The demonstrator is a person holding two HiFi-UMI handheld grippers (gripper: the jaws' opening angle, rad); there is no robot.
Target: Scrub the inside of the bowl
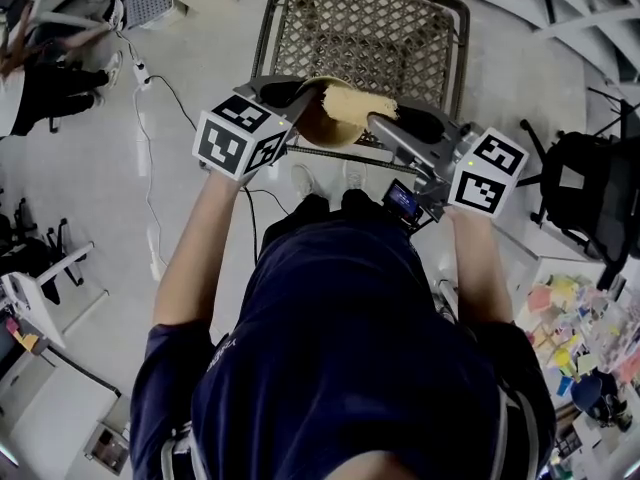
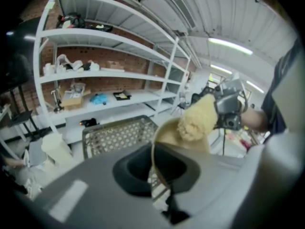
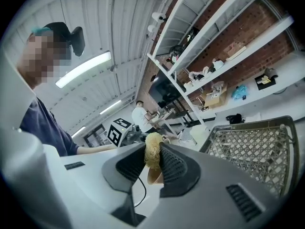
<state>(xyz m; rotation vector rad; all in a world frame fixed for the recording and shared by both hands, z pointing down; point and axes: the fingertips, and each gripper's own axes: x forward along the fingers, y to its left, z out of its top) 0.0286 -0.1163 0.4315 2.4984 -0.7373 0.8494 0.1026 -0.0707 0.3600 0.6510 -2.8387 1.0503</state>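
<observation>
Since it hung in mid-air above the basket (image 1: 372, 28), the bowl (image 1: 322, 126) had no support but the left gripper (image 1: 300, 94), whose jaws were pinched nearly together on its thin rim, one inside the wall and one outside. It looked light and stiff with a smooth brown wall, so I judged it likely to twist or slip in that narrow hold if pushed hard from the side. The rim seemed the only sensible place to take it, deep enough that the pads covered the wall. Inside it sat the scrubber (image 1: 358, 104) — a soft, yellow, fibrous wad, squashed between the jaws of the right gripper (image 1: 386, 124). Being so yielding, it would probably follow the curve easily, provided the strokes pressed toward the gripped side.
</observation>
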